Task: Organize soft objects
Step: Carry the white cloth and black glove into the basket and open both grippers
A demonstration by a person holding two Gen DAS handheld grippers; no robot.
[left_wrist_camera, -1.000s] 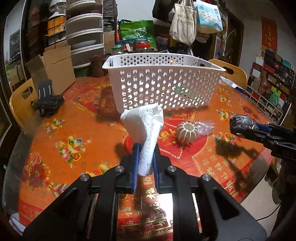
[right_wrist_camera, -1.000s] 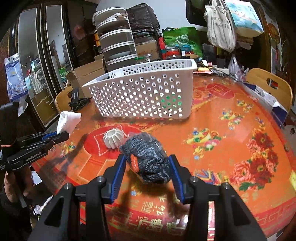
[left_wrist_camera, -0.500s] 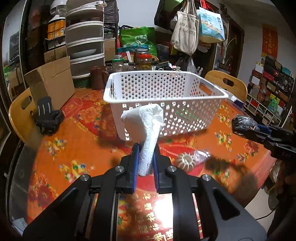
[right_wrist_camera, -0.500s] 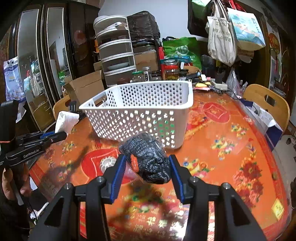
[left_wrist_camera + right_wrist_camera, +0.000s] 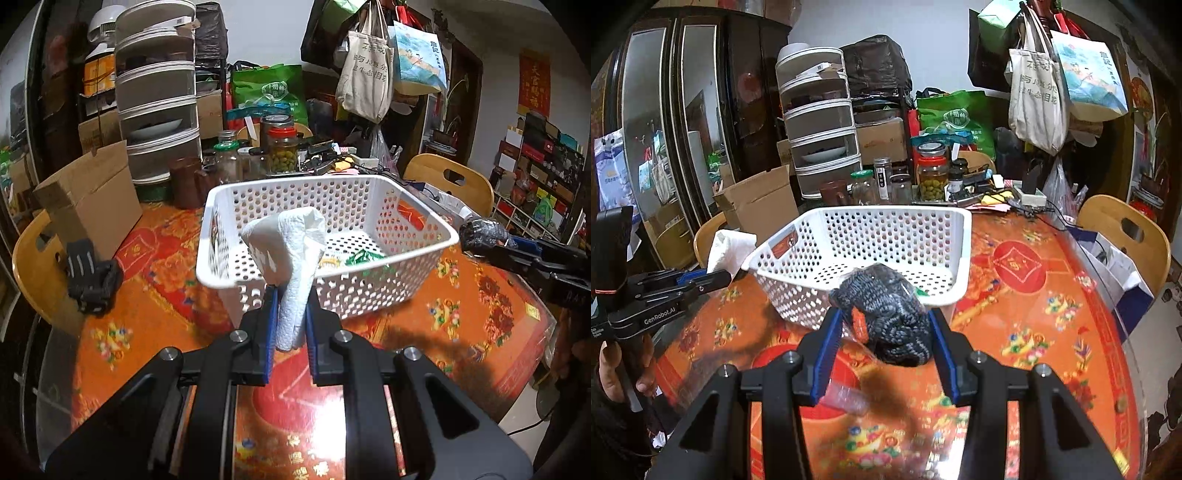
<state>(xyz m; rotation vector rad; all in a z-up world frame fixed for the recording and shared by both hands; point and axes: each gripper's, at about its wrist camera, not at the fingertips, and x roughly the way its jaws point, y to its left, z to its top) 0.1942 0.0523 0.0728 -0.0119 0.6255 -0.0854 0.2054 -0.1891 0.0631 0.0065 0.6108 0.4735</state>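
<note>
Left tool (image 5: 290, 314) pinching white tissue (image 5: 291, 251), right tool (image 5: 884, 332) clamping dark knit bundle (image 5: 886, 314), both beside white basket (image 5: 424, 221) mid-table

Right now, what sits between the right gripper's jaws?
In the right wrist view, a dark grey knitted bundle in clear wrap is clamped in the right gripper, short of the white basket.

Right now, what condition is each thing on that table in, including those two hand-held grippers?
Left hand-held gripper: shut on the white paper towel.
White paper towel: crumpled, held up off the table.
Right hand-held gripper: shut on the dark knitted bundle.
Dark knitted bundle: balled up, held in the air.
White basket: upright, open-topped, a green packet inside.
</note>
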